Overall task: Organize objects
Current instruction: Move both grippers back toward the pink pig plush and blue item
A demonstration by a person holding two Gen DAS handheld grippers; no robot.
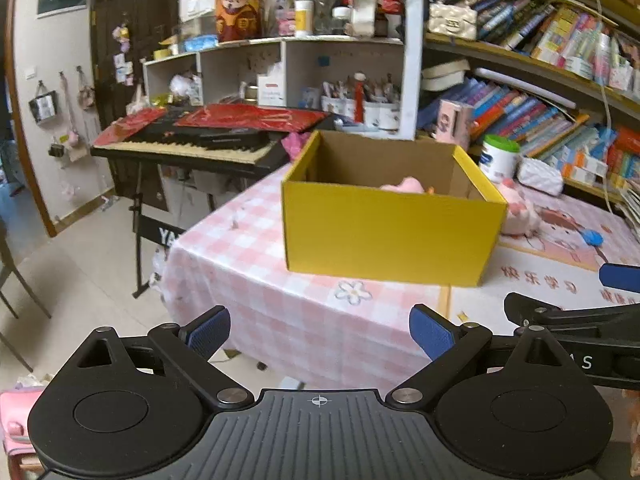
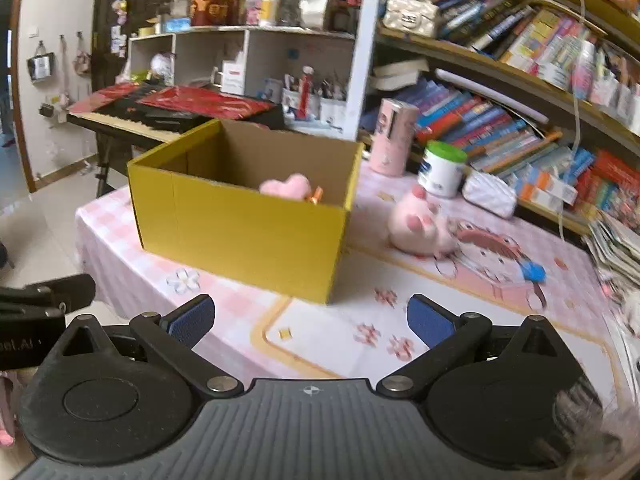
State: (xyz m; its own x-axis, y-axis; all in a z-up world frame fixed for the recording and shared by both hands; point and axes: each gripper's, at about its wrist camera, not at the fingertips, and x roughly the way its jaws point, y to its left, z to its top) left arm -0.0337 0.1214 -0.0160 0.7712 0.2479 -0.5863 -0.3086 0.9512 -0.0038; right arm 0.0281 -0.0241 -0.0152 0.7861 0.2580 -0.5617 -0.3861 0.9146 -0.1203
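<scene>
Beside box [image 2: 244,216], pig plush [image 2: 420,228] (right view).

One open yellow cardboard box [image 2: 244,220] on the table, one pink plush heart [image 2: 286,187] inside it. One pink plush pig [image 2: 420,226] beside the box, one green-lidded white tub [image 2: 442,170], one tall pink cylinder [image 2: 392,136], one black electronic keyboard [image 1: 188,146].

Keyboard [image 1: 188,148] beside table; bookshelf [image 2: 520,92] behind; white jar [image 2: 442,168], green lid.

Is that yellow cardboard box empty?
No. The open-topped yellow cardboard box holds a pink plush toy and something small and orange.
</scene>
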